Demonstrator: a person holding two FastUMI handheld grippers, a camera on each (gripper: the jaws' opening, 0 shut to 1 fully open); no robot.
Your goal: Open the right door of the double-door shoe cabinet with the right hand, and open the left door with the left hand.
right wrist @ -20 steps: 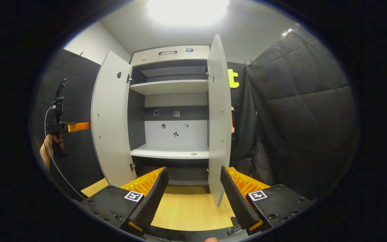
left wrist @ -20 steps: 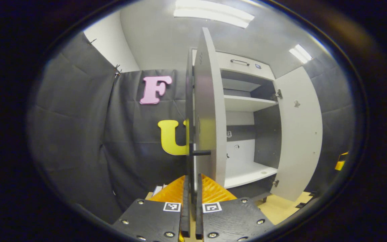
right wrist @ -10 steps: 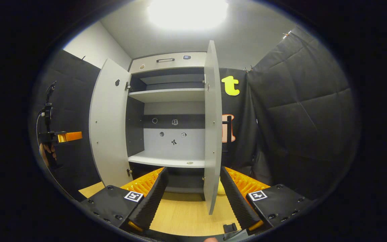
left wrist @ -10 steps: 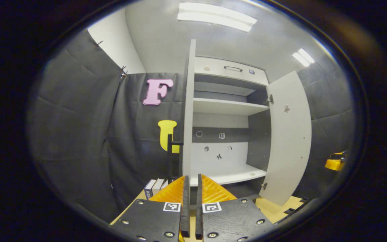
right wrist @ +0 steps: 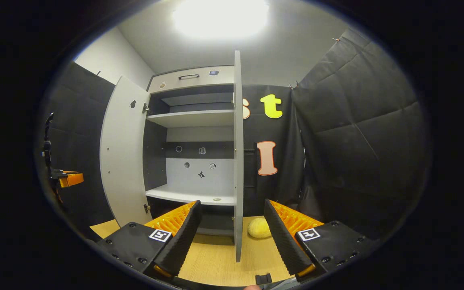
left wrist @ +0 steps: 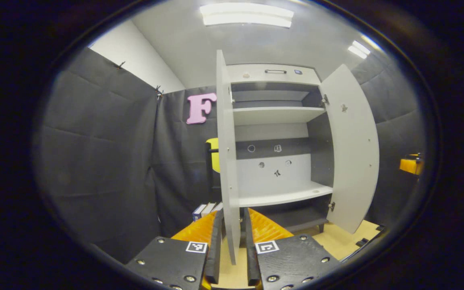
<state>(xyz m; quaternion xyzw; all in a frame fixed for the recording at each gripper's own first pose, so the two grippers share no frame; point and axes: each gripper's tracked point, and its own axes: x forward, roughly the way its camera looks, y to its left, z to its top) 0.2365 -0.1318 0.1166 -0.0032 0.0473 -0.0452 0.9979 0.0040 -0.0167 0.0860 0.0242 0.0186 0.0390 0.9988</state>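
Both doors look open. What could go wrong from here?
The left door has its edge between the left claw fingers; a sideways pull-out could knock it shut. The right door lines up with the open right claw, so advancing might bump it. A yellow lump beside it may block wider swing.

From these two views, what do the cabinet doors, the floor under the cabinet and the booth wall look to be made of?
Cabinet doors, left door and right door: probably laminated board; flat, matte pale grey, with thin square edges.
Floor: wood or wood-look laminate; light tan with a fine straight grain.
Booth wall: black quilted fabric; stitched seams, soft folds, clipped at the top.
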